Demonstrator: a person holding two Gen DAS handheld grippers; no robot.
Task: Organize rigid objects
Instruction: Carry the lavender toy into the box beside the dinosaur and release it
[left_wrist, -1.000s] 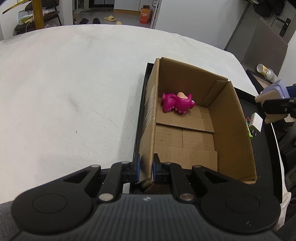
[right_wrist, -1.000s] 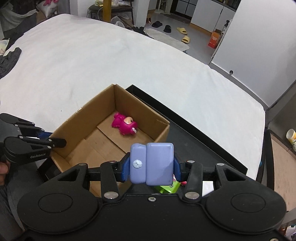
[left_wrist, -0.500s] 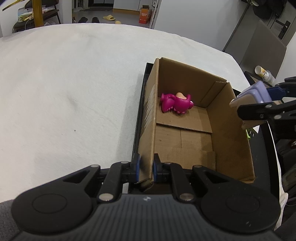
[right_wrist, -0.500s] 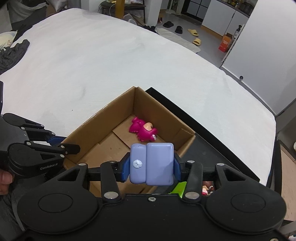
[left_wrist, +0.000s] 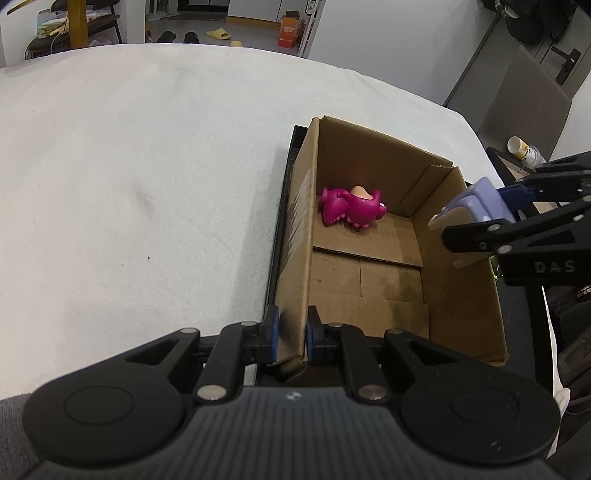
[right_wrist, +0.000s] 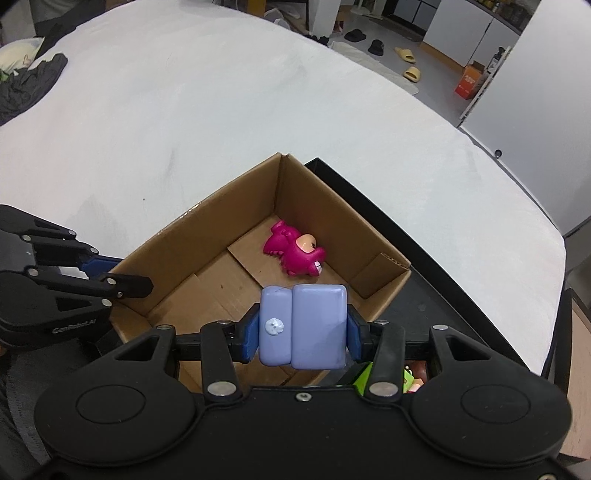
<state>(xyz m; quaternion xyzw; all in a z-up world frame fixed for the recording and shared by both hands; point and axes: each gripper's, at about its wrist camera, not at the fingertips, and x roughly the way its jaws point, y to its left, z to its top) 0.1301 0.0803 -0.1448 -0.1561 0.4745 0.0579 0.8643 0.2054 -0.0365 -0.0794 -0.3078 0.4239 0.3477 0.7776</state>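
An open brown cardboard box (left_wrist: 373, 266) sits on a black flat tray (right_wrist: 417, 295) at the edge of a surface covered by a white cloth (left_wrist: 147, 177), and everything else is placed against that box. The left gripper (left_wrist: 290, 334) is pinched narrowly on the box's near left wall, one blue pad on the outside and one on the inside, with the cardboard pressed between them. The right gripper (right_wrist: 303, 330) holds a pale purple rounded plastic block (right_wrist: 303, 326), which has a small white dot on its left part; its blue pads press on both sides of the block. In the left wrist view that block (left_wrist: 476, 201) hangs over the box's right wall, above the rim and not touching the cardboard. Inside the box, on the floor near the far wall, a magenta plastic toy figure (left_wrist: 352, 210) with a peach-coloured face lies on its side, apart from the walls. Outside the box, past its right wall on the tray, a bright green object (right_wrist: 364, 376) shows partly behind the right gripper's body; what it is cannot be told. Beyond the cloth, yellow slippers (right_wrist: 408, 64) and an orange carton (left_wrist: 290, 29) stand on the floor.
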